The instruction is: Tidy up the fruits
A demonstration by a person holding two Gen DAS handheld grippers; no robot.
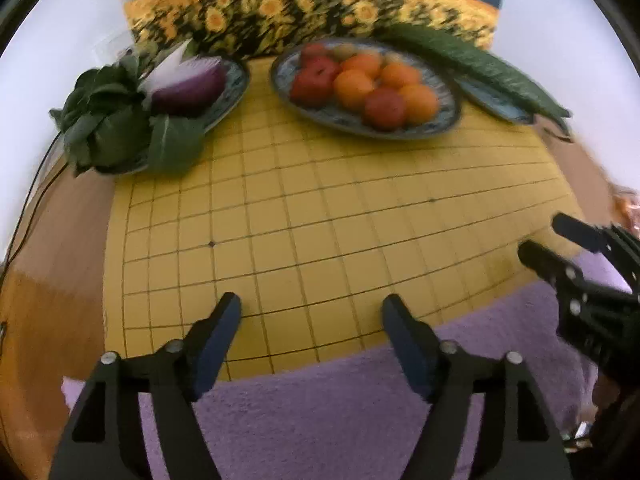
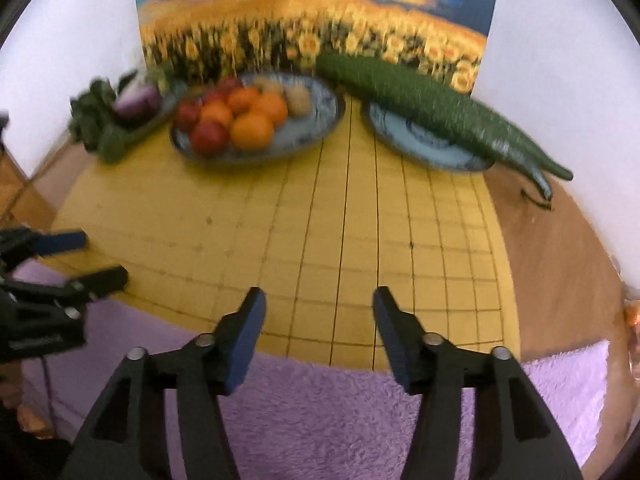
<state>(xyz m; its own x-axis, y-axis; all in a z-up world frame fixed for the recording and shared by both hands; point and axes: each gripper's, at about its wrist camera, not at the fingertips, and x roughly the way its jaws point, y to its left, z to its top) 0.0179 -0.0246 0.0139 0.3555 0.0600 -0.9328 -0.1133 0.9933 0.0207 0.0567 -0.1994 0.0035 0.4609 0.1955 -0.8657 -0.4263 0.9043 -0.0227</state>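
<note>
Both my grippers, left gripper [image 1: 312,312] and right gripper [image 2: 318,306], wide, empty; fruit plate [image 1: 448,120] well ahead of fingertips, sorted apart from vegetables.

A home is shown. A wooden table [image 1: 48,320] is covered by a yellow grid board [image 1: 320,220] and a fluffy purple towel [image 1: 320,420]. A sunflower picture [image 2: 312,20] is leaned against the white wall.

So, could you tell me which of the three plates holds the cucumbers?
The right-hand plate, under the cucumbers; the middle plate carries round fruit, the left vegetables.
</note>
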